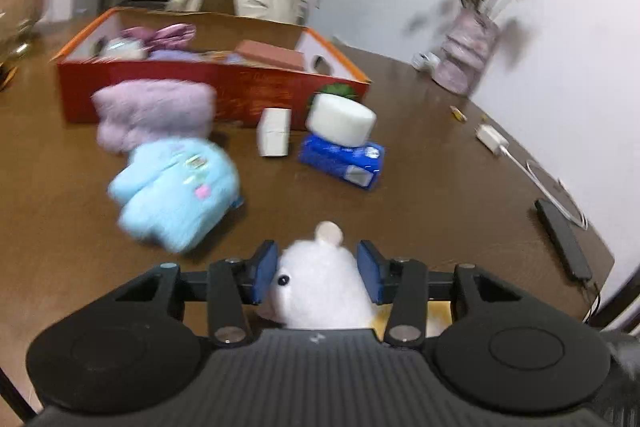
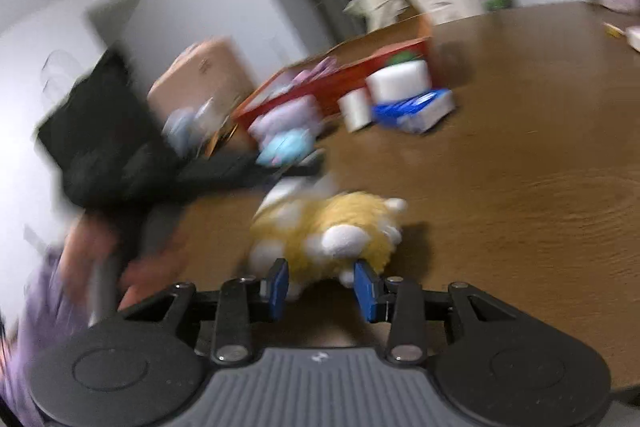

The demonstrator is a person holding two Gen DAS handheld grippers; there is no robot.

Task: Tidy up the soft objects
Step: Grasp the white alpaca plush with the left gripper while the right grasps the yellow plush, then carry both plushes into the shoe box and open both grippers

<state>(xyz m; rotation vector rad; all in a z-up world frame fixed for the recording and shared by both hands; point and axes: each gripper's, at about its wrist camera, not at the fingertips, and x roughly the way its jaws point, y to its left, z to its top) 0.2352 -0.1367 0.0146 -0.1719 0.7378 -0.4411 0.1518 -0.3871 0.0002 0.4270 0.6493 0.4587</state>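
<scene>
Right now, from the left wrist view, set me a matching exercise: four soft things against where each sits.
Things:
1. white plush toy
2. white foam block
3. light blue fluffy bundle
4. purple satin bow

Places:
a. inside the red cardboard box
b. between the left gripper fingers
c. atop the blue tissue pack
d. on the brown table, before the lilac bundle

Pairs: 1-b, 2-c, 3-d, 4-a

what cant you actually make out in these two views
- Plush toy's body: left wrist view, hidden below the left tool.
- Left tool's grip: pads flank the white head, contact unclear.
- Right tool: right wrist view, motion blur hides whether its pads touch the yellow plush.
- Red box contents: left wrist view, front wall hides most.
- Black phone: cable end cut off at the edge.
</scene>
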